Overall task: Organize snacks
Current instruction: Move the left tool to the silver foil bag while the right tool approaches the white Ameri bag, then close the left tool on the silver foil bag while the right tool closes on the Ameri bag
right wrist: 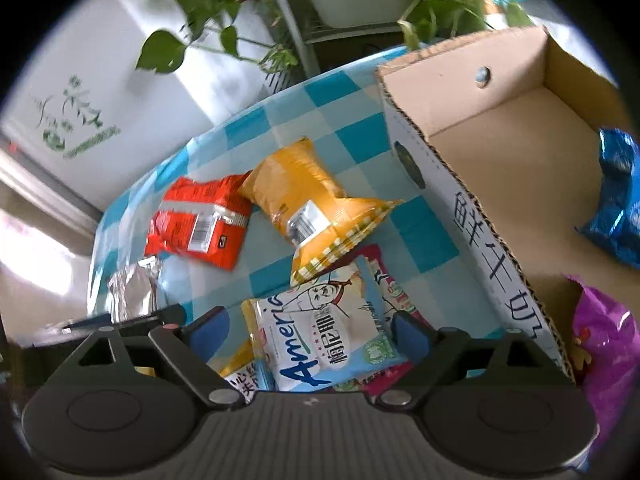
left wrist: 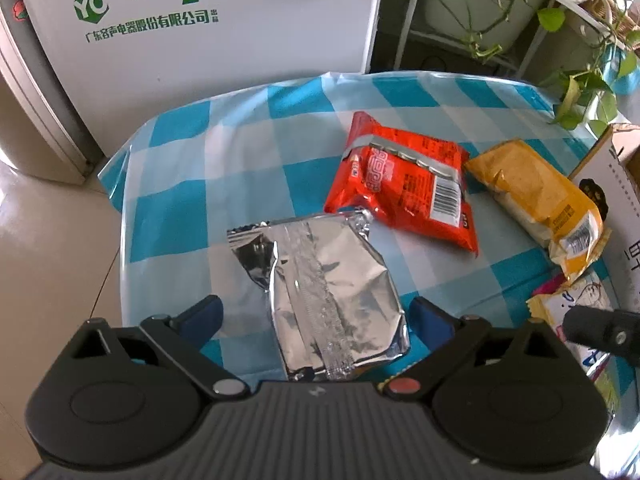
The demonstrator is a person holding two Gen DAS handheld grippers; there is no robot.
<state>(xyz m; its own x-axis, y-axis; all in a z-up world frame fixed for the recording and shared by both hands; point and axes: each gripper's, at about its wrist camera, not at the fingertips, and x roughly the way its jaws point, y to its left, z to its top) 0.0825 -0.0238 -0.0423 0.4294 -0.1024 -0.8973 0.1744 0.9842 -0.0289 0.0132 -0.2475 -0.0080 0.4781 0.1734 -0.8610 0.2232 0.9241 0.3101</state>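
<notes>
Filling the right of the frame, the cardboard box waits open for snacks from the checked tabletop; left tongs straddle the silver packet, spread, while right tongs gape around the white packet.

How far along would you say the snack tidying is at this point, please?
Done: a blue packet and a purple packet already lie in the cardboard box. In hand: nothing gripped; the left gripper is open around the silver packet, the right gripper open over the white packet. Left on the table: the red packet, the yellow packet and those two.
</notes>
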